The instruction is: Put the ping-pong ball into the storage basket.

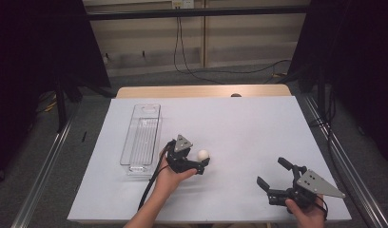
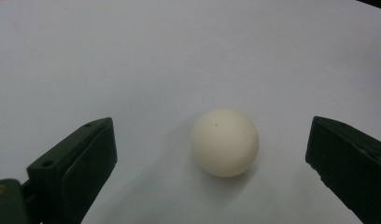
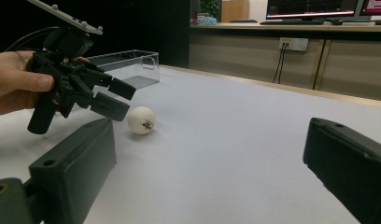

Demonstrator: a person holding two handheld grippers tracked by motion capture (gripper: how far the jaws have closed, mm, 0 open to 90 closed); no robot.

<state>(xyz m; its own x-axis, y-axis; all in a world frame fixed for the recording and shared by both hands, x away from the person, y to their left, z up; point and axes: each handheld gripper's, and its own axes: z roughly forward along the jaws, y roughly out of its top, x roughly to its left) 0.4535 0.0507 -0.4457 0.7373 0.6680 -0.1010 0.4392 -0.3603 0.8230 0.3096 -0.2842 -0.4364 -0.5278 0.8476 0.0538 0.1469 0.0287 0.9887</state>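
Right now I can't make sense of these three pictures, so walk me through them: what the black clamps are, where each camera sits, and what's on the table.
A person holds a two-jaw hand tool in each hand; there is no robot arm. The high view looks down on the white table. There the left gripper is at the white ball, and the right gripper hovers open, away from it. A clear plastic bin stands empty at the left.

The left gripper view rides on that tool: its two black jaws stand open on either side of the ball, not touching it. The right gripper view looks across the table at the other hand and the ball. Nothing is held yet.
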